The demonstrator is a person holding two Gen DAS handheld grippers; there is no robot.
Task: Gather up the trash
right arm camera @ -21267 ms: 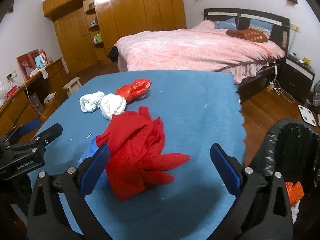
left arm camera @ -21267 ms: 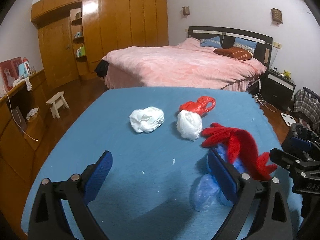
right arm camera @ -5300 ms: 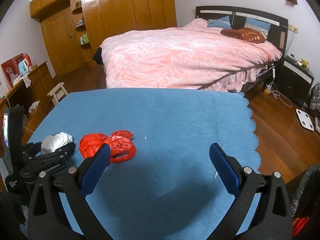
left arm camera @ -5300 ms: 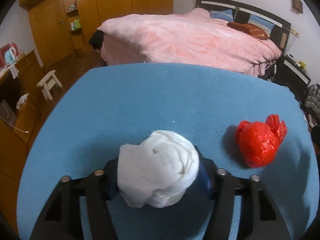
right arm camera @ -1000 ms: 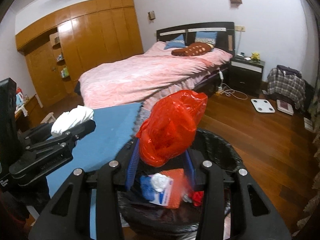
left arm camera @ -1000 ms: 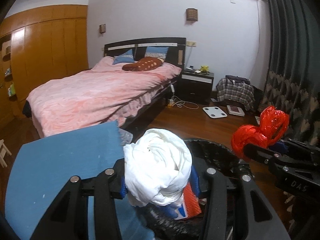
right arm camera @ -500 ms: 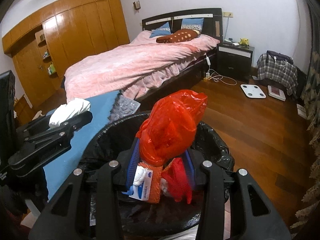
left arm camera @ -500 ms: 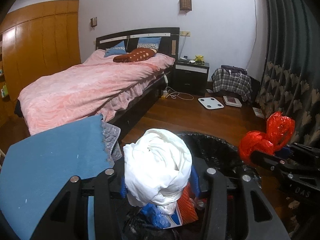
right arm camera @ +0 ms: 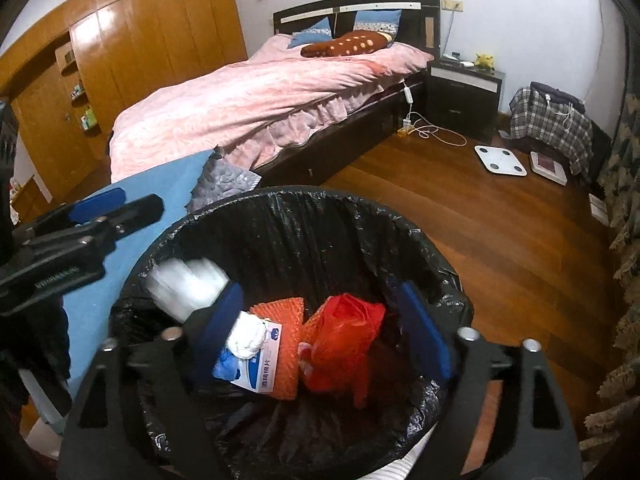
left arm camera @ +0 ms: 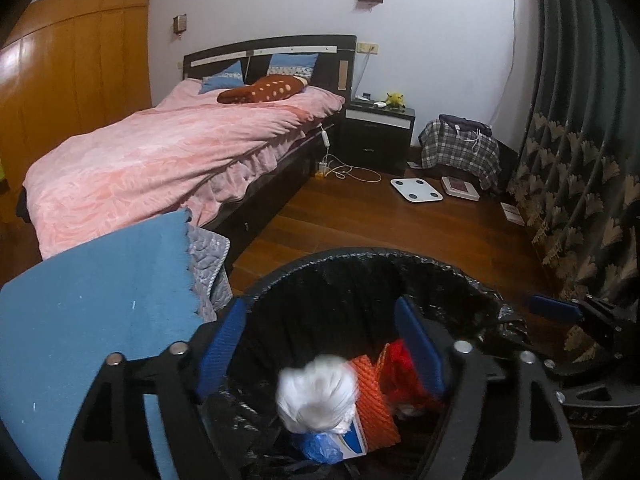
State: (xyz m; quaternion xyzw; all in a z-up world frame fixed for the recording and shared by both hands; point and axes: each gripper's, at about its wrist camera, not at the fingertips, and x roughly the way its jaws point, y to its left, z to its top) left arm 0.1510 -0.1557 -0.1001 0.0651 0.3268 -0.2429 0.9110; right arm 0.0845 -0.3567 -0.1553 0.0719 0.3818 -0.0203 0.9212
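And there they go! Half a second ago we had the crumpled white plastic bundle (left arm camera: pixel 318 394) clamped in our left tool (left arm camera: pixel 320 344) and the knotted red plastic bag (right arm camera: pixel 344 340) pinched in our right tool (right arm camera: pixel 320 328); now the jaws of both have just been opening and neither pad presses on anything. The white bundle is blurred in both views, so we judge it is dropping, just inside the rim of the round bin lined with a black plastic sack (left arm camera: pixel 360 256). The red bag is already down among the rubbish, lying against an orange mesh piece (right arm camera: pixel 286 344) and beside a white and blue box (right arm camera: pixel 258 368).

Both tools stand wide over the bin's mouth. The blue pads of the left one frame the falling bundle without touching it; the right one's pads straddle the red bag and the box, clear of both as far as we can tell.

For the task this looks like good news: two more pieces are in. The blue-covered tabletop (left arm camera: pixel 92 280), the part we see beside the bin, shows no trash, though most of it is out of view.
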